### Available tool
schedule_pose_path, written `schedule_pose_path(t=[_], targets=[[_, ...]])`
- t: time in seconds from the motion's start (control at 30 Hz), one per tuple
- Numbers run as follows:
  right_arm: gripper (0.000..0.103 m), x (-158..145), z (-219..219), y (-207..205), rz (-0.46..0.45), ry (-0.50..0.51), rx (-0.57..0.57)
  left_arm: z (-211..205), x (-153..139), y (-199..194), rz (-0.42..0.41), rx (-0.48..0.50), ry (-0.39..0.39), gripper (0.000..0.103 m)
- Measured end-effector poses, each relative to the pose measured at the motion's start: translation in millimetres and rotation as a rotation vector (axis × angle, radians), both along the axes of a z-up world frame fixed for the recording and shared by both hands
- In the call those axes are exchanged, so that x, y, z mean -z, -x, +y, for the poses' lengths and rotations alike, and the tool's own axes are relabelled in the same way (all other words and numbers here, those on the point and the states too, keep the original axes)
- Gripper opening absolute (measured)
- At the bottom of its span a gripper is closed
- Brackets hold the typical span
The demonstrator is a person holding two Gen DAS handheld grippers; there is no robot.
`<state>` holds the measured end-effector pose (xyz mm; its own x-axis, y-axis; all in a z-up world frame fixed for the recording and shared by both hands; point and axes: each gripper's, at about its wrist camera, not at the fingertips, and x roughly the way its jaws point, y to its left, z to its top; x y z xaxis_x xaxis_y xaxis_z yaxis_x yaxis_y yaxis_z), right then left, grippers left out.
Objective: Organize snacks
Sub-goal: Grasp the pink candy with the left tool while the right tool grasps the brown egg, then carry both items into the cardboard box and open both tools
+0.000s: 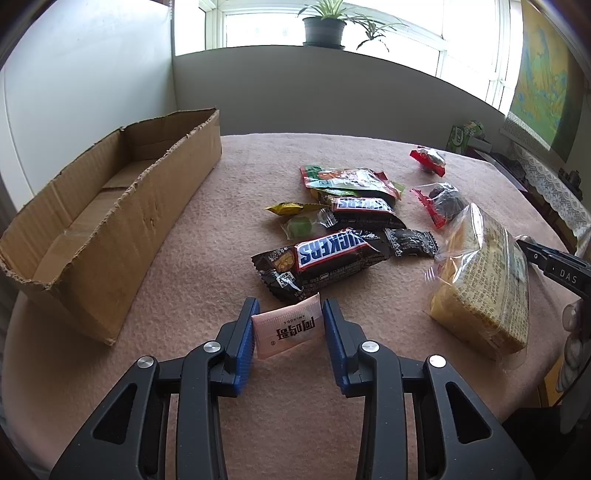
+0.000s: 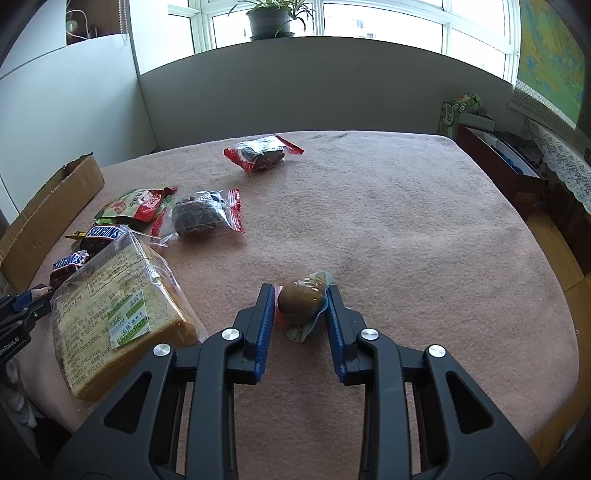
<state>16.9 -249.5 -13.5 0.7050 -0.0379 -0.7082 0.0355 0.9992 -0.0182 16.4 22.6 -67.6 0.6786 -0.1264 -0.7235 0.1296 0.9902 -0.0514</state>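
Both grippers pointed down at a table covered in a pinkish cloth [image 2: 406,221], each closed on a snack. At the left gripper [image 1: 289,325], the blue pads pressed against the two side edges of a small pale pink sachet [image 1: 286,330] printed with dark characters, which stood tilted between them at the near edge of the pile. At the right gripper [image 2: 301,306], the fingers clamped a brown, egg-shaped snack in clear wrap [image 2: 302,304], its crinkled wrapper ends sticking out past the pads, on open cloth well apart from the other items. An open cardboard box [image 1: 110,236] with torn edges lay along the left side of the table, with nothing visible in the part of its inside that showed. Just beyond the sachet lay a large Snickers bar [image 1: 325,258], with a smaller Snickers bar [image 1: 364,208] behind it, a green candy in clear wrap [image 1: 300,226], a yellow wrapper [image 1: 286,208] and a red and green packet [image 1: 347,181] near the pile's far end. Two clear packets with red ends holding dark lumps [image 2: 207,216] [image 2: 263,152] sat farther right. A bagged slab of sliced bread [image 2: 114,314] lay between the two grippers. On the windowsill behind, a potted plant [image 2: 267,16] stood against the bright panes.
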Motion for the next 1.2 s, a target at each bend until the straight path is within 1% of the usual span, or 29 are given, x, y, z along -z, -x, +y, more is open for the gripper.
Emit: schedule_pose_path(t=[0.2,0.37,0.5,0.67,0.83,0.97,1.1,1.2], targets=[[0.028,-14.3,-3.3,6.0,-0.052,-0.027,0.020,0.1,-6.2,4.1,-0.014,0.005,0.012,0.034],[0.028,-31.4,14.4,8.8,-0.101,-0.045,-0.024,5.0,-20.1,9.4,-0.050,0.005,0.037,0.034],[0.028,-43.6,48.6,3.9,-0.123,-0.052,-0.106,11.9,-33.5,11.9,-0.087,-0.004,0.054,0.034],[0.028,-55.2,100.0,-5.0,-0.151,-0.037,-0.216,27.6,-44.3,10.3,-0.114,-0.035,0.071,0.034],[0.028,-62.1,141.9,-20.3,-0.153,-0.045,-0.298,45.2,-56.9,10.5,-0.149,-0.065,0.087,0.034],[0.028,-69.7,174.0,-38.8,-0.142,-0.085,-0.366,62.9,-66.2,9.1,-0.181,-0.101,0.085,0.034],[0.028,-74.8,211.0,-60.3,-0.134,-0.113,-0.414,85.9,-71.2,3.8,-0.193,-0.145,0.091,0.034],[0.028,-74.9,243.7,-71.6,-0.120,-0.121,-0.459,102.4,-73.3,-3.8,-0.201,-0.177,0.079,0.034]])
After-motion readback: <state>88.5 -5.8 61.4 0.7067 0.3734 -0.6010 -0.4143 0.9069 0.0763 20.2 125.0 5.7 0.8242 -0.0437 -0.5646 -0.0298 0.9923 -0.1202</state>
